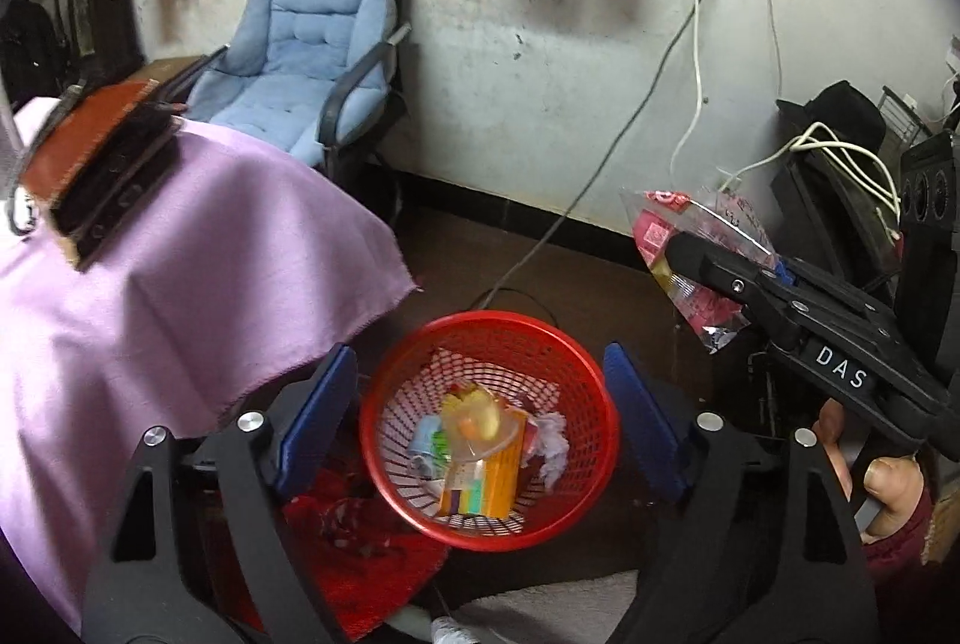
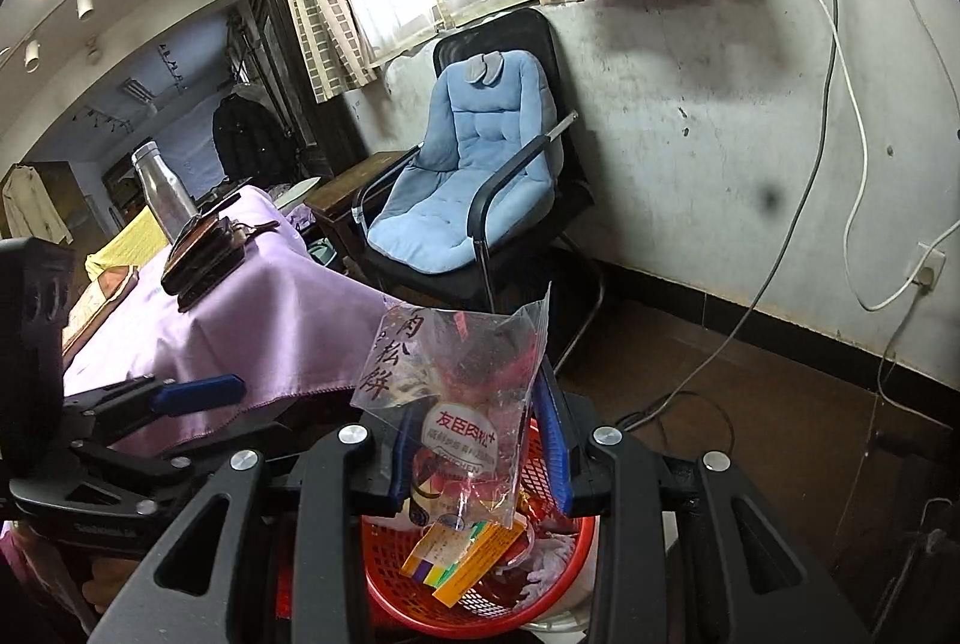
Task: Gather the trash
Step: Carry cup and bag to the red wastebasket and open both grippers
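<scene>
Trash lies in a round red basket (image 1: 489,518) of plastic mesh, which stands on the dark floor: an orange carton (image 1: 480,488), a crumpled white paper (image 1: 552,449) and a clear plastic cup piece. The left gripper (image 1: 480,422) hangs over the basket with its blue padded fingers (image 1: 318,416) wide apart, holding nothing. The right gripper (image 2: 480,455) is above the basket too, and its fingers are pressed on a thin, wrinkled transparent wrapper (image 2: 462,386) with red printed characters. Beside the basket hangs a soft purple cloth (image 1: 150,284) over a table, with a brown leather case (image 1: 96,164) on it. A blue padded chair (image 2: 462,188) stands by the stained wall.
</scene>
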Available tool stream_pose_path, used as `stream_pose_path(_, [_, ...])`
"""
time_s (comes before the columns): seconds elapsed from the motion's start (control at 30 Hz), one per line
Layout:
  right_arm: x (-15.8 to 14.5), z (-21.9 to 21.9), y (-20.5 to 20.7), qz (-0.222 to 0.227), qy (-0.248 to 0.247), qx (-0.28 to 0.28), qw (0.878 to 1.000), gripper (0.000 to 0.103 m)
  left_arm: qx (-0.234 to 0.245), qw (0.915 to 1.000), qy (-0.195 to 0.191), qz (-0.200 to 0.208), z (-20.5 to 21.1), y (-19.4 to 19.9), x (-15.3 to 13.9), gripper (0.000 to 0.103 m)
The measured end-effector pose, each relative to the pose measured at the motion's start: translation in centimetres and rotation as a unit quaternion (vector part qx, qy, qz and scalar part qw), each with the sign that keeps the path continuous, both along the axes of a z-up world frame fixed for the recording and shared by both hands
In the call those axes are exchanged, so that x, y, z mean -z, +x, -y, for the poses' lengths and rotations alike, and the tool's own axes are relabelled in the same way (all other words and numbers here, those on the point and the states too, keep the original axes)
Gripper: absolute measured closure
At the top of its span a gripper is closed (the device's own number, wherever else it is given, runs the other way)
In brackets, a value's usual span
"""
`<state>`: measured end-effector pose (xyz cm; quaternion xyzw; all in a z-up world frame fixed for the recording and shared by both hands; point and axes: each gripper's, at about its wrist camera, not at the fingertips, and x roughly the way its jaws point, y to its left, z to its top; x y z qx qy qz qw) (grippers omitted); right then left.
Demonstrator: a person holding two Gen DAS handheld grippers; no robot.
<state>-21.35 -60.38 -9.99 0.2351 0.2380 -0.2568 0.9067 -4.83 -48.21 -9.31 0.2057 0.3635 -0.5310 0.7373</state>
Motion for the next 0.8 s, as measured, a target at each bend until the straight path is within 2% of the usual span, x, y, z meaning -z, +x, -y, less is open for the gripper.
stream_pose_path(0.07, [0.2,-0.1,0.0,0.002,0.003,-0.003,1.0,0.069,-0.017,0.9998,-0.001,0.005,-0.9,0.1,0.0,0.012])
stream_pose_path(0.23, [-0.2,-1.0,0.7,0.001,-0.001,-0.019,1.0,0.069,-0.052,0.9984,0.001,0.024,-3.7,-0.1,0.1,0.007])
stream_pose_path(0.37, [-0.3,-2.2,1.5,-0.009,-0.005,-0.041,0.999,0.065,-0.075,0.9957,0.012,0.053,-6.2,-0.6,0.6,0.007])
stream_pose_path(0.8, [3.6,-3.9,5.5,-0.07,0.016,-0.08,0.994,0.06,-0.119,0.9904,0.019,0.068,-10.5,0.8,1.4,0.007])
